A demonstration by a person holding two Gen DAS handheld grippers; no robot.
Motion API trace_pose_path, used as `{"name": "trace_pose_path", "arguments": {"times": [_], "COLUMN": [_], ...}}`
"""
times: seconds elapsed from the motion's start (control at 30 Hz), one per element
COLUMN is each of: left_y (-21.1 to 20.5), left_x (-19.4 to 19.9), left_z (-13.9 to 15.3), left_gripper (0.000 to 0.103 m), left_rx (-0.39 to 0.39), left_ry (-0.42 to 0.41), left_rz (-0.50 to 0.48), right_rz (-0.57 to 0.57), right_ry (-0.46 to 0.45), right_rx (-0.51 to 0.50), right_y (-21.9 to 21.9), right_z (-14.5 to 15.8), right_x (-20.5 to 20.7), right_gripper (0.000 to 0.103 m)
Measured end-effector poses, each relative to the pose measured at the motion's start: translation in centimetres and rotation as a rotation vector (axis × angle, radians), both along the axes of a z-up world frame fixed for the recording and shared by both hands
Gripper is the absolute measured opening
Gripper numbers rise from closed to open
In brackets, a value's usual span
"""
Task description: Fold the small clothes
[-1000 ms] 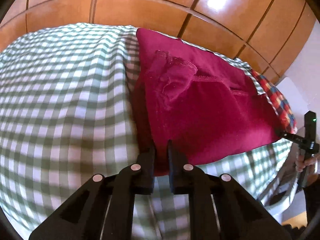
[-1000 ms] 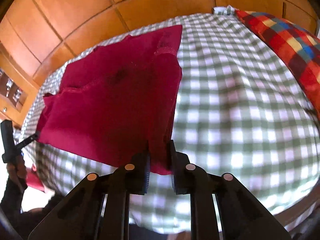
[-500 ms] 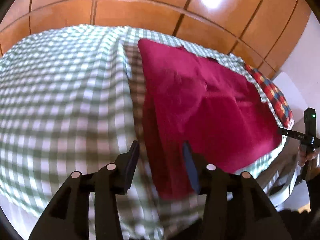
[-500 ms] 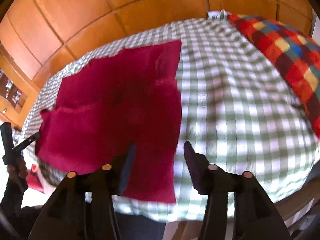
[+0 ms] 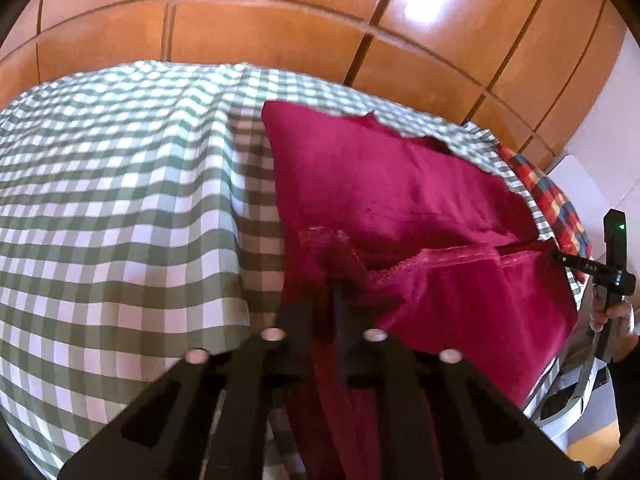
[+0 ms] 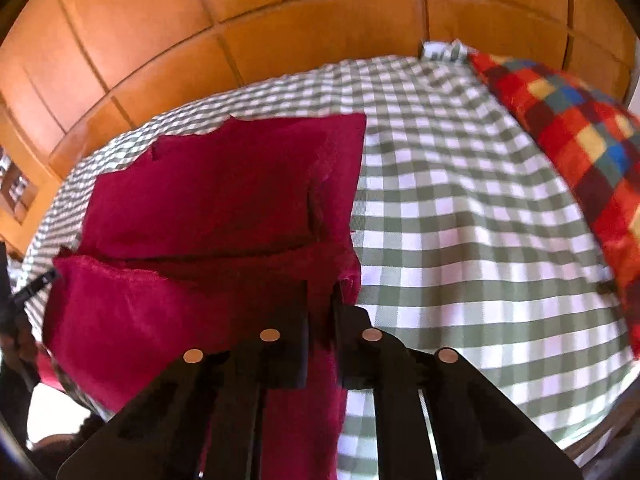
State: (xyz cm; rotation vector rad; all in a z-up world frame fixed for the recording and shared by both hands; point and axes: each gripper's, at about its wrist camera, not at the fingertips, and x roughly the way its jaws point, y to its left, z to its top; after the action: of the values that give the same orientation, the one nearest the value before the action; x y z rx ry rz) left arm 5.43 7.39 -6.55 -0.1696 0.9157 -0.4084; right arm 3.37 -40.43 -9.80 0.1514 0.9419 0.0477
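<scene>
A dark red garment (image 5: 400, 200) lies on a green and white checked cloth (image 5: 120, 200). It also shows in the right wrist view (image 6: 220, 192) on the same checked cloth (image 6: 460, 240). My left gripper (image 5: 324, 300) is shut on the garment's near left corner and lifts it, so the near edge folds up over the rest. My right gripper (image 6: 322, 300) is shut on the near right corner and lifts it the same way. Red fabric hangs down between both pairs of fingers.
A multicoloured checked pillow (image 6: 580, 140) lies at the right of the bed and shows in the left wrist view (image 5: 556, 208). A wooden panelled wall (image 5: 280, 20) stands behind. The other hand-held gripper (image 5: 612, 264) shows at the right edge.
Both grippers opened and let the garment lie flat half a second ago. Now both have shut on its near corners again and raised them, so the near edge folds over.
</scene>
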Motion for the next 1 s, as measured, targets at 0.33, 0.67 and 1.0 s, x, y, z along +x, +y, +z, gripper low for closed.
{"name": "trace_pose_path", "arguments": {"times": [0.33,0.67,1.0], "left_y": [2.0,1.7,-0.7], "left_x": [-2.8,3.7,14.5], "left_z": [5.8,8.2,4.2], "left_gripper": [0.005,0.005,0.004], "left_rx": [-0.111,-0.056,0.085], "left_ry": [-0.165,-0.235,-0.122], "left_rz": [0.030,0.093,0.188], "right_rz": [0.021,-0.054,-0.160], "right_ry": [-0.180,-0.225,-0.064], "right_rx": [-0.034,-0.059,-0.104], "right_y": [1.3,0.9,0.0], "right_z": [7.1,8.1,1.2], "right_x": [-1.8,7.2,16.3], "right_gripper": [0.008,0.008,0.008]}}
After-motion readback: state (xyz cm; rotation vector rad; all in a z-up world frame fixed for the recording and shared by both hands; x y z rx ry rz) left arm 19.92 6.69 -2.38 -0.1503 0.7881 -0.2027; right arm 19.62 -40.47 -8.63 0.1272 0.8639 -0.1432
